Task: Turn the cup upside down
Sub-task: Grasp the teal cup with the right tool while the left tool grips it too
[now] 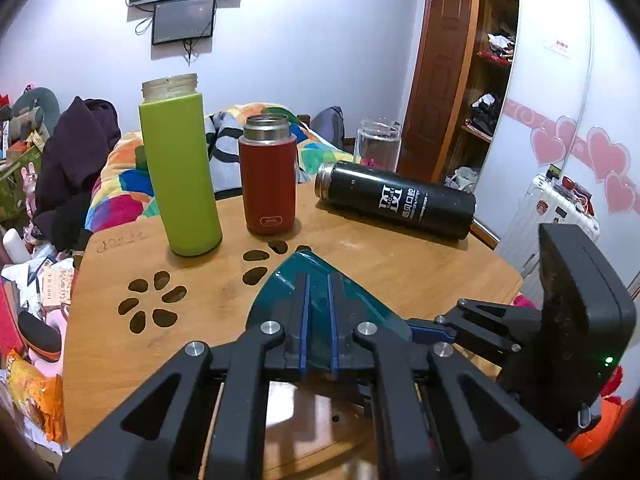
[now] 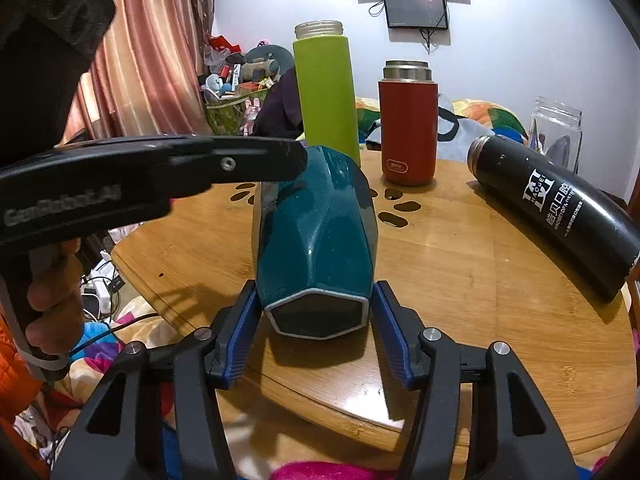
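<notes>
Your left gripper (image 1: 318,292) is clamped on the teal cup (image 2: 316,240), which lies on its side on the round wooden table (image 2: 460,280), hexagonal end toward your right gripper (image 2: 312,328). Your right gripper's blue pads (image 2: 390,328) stand apart, flanking that end. Behind it are a black flask (image 2: 556,216) lying down, an upright green bottle (image 2: 326,92) and a red flask (image 2: 408,124).

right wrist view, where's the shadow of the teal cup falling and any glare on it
Right wrist view: the teal cup casts a dark shadow on the wooden table under its near hexagonal end, between the right claw pads; small white highlights glint along its facets. Left wrist view: the cup shows softer sheen.
</notes>
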Motion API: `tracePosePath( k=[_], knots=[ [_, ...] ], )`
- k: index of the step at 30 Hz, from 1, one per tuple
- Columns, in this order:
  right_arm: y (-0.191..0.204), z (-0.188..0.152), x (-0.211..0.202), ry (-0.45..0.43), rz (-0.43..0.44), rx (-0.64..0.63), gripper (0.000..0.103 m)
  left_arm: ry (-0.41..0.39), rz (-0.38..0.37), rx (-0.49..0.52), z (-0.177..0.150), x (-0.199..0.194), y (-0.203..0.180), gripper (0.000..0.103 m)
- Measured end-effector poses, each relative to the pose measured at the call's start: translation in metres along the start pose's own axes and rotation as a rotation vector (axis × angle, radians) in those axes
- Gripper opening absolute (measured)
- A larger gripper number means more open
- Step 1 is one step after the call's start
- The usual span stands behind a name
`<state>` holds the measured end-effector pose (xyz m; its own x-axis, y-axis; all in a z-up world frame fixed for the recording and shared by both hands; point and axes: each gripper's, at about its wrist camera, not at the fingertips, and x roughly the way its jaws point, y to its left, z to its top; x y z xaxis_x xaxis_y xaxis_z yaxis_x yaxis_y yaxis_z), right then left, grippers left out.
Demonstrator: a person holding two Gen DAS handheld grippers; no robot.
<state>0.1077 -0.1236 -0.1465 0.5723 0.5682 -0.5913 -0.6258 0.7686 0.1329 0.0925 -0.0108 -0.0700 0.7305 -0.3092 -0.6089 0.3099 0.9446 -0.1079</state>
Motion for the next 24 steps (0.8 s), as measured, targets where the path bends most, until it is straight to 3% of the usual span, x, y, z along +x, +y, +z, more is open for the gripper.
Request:
tracePosePath(
  k=[14, 24],
  knots=[
    [0.0, 0.006, -0.032, -0.11, -0.087, -0.021, 0.052, -0.014, -0.017, -0.007, 0.005, 0.002, 0.006, 0.004],
    [0.002, 0.027, -0.027, -0.123, -0.109, -0.042, 0.051, -0.029, -0.01, -0.023, 0.009, 0.005, 0.018, 0.002]
  ],
)
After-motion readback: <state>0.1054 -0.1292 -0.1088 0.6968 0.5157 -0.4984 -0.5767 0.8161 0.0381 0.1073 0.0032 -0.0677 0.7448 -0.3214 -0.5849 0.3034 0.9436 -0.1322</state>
